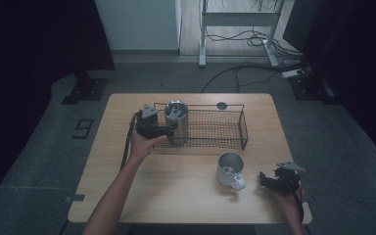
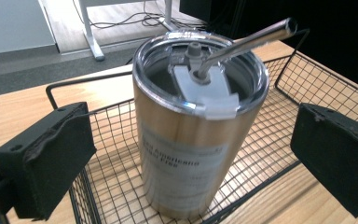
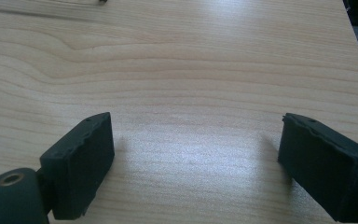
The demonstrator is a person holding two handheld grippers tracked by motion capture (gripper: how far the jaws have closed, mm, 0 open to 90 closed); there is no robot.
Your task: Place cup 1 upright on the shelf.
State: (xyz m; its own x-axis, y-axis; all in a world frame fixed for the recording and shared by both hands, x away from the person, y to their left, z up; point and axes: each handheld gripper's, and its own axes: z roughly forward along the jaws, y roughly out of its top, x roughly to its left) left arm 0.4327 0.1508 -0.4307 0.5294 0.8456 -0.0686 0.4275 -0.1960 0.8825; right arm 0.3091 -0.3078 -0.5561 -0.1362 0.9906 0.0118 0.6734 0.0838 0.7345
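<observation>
A steel tumbler [image 2: 193,126] stands upright in the left end of a black wire basket [image 1: 225,129], which sits across the far middle of the tabletop [image 1: 176,196]. The tumbler carries a clear lid [image 2: 200,77] with a metal straw [image 2: 247,44] leaning toward two o'clock in the left gripper view, and a pale label on its side.

The left gripper [image 1: 169,128] hovers at the basket's nine o'clock side, just beside the tumbler. In its own view its fingers [image 2: 51,163] are spread wide, one on each side of the tumbler, with a clear gap between each pad and the steel wall; they pinch nothing.

A white mug [image 1: 230,169] stands on the tabletop at six o'clock from the basket's right part, handle toward the near right.

The right gripper [image 1: 269,180] rests low near the tabletop's right front corner, at about three o'clock from the mug and near it. Its fingers [image 3: 79,163] stand spread, with bare wood between them.
</observation>
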